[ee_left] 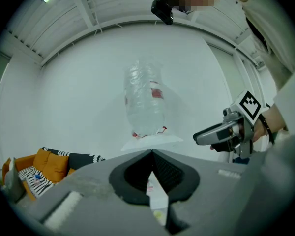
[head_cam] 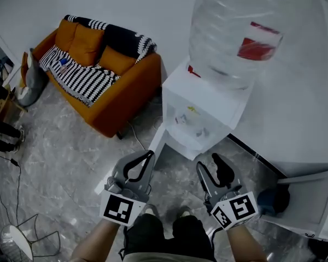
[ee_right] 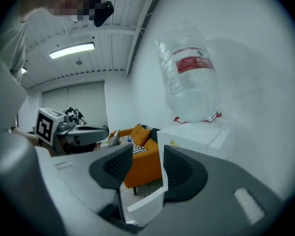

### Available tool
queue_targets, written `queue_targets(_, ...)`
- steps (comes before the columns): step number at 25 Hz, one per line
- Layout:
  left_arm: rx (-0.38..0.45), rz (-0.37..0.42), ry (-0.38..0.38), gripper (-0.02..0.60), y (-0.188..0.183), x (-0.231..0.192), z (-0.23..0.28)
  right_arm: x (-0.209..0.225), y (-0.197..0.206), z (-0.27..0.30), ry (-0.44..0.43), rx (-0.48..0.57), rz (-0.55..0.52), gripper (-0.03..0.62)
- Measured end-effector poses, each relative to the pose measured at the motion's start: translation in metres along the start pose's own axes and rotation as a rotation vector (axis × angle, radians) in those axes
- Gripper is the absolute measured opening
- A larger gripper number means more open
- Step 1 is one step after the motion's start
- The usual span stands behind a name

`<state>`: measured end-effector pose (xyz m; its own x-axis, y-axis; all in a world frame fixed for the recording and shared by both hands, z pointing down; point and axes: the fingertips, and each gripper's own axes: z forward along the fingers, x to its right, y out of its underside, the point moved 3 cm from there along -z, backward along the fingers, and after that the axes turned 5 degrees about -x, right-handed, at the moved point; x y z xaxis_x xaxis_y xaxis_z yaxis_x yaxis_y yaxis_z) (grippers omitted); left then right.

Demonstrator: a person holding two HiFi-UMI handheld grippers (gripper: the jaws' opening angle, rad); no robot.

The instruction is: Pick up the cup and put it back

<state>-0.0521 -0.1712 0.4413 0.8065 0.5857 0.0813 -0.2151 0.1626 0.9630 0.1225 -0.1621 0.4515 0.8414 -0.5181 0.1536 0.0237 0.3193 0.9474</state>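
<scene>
While both grippers hang empty, the cup is nowhere I can pin down.
Left gripper point(head_cam: 151, 154) is clenched on nothing; right gripper point(head_cam: 208, 162) stands parted, nothing between. The water dispenser point(head_cam: 205, 100) sits at twelve o'clock, and its recess point(head_cam: 190, 121) is too small to read for a cup. The risk, I'd say: going in blind, that clenched left tip could topple the cup instead of straddling it.

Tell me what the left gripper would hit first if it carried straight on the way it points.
Probably the white water dispenser: in the left gripper view its front shows past the closed tips of the left gripper, below the bottle. Nothing seems to lie between, though depth is hard to judge.
</scene>
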Motion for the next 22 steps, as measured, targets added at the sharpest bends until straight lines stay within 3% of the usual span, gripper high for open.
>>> queue_targets(14, 0.064, -0.038, 0.056, 0.002, 0.215, 0.03, 0.087, 0.046, 0.208, 0.079, -0.035, 0.046, -0.023, 0.201)
queue_targets(22, 0.116, 0.013, 0.105, 0.002, 0.321, 0.038, 0.143, 0.075, 0.321, 0.119, -0.051, 0.092, -0.06, 0.199)
